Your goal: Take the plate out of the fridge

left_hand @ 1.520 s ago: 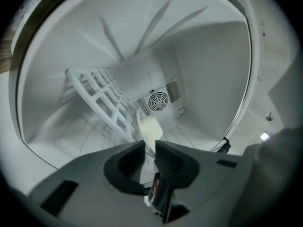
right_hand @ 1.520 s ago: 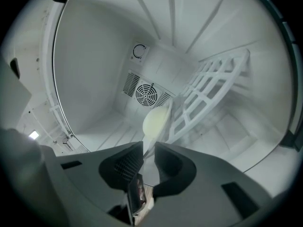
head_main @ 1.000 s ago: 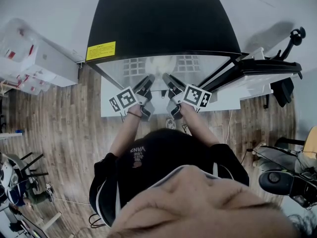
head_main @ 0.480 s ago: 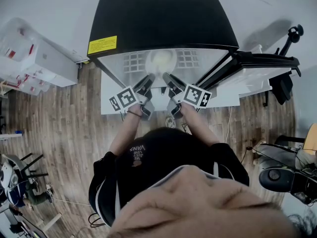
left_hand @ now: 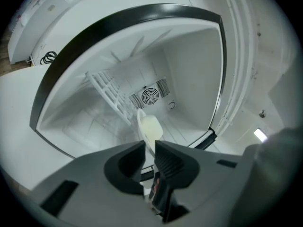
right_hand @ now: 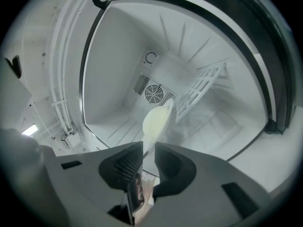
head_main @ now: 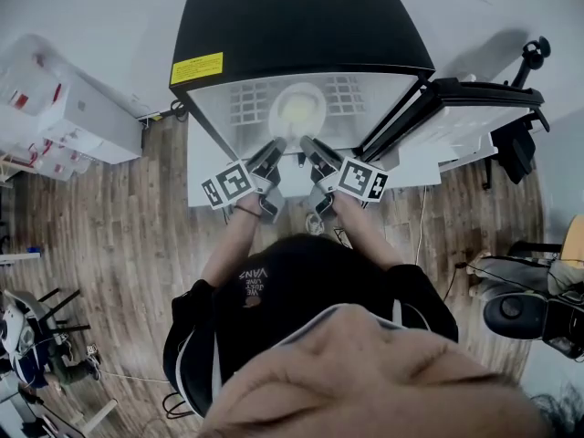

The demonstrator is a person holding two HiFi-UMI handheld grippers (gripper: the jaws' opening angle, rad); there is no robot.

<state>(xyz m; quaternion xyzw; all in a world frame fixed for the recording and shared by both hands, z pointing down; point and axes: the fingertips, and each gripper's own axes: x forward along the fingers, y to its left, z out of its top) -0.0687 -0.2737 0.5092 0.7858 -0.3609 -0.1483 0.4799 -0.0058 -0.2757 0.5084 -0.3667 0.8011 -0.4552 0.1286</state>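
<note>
A pale round plate (head_main: 299, 109) sits in the mouth of the open fridge (head_main: 301, 26), which has a black top. My left gripper (head_main: 276, 144) and right gripper (head_main: 306, 141) are side by side at the plate's near rim. In the left gripper view the plate (left_hand: 149, 126) stands edge-on and its rim runs down between the jaws of the left gripper (left_hand: 150, 148), which are closed on it. The right gripper view shows the same: the plate (right_hand: 157, 119) has its rim pinched in the right gripper (right_hand: 148, 148).
The fridge door (head_main: 465, 108) stands open to the right. Inside are a white wire shelf (left_hand: 111, 96) and a round fan vent (left_hand: 150, 96) on the back wall. White boxes (head_main: 64, 108) lie on the wood floor at left, and dark equipment (head_main: 525, 313) at right.
Both grippers have drawn back from the fridge with the plate between them. The plate has come out from under the black top and now shows almost whole.
</note>
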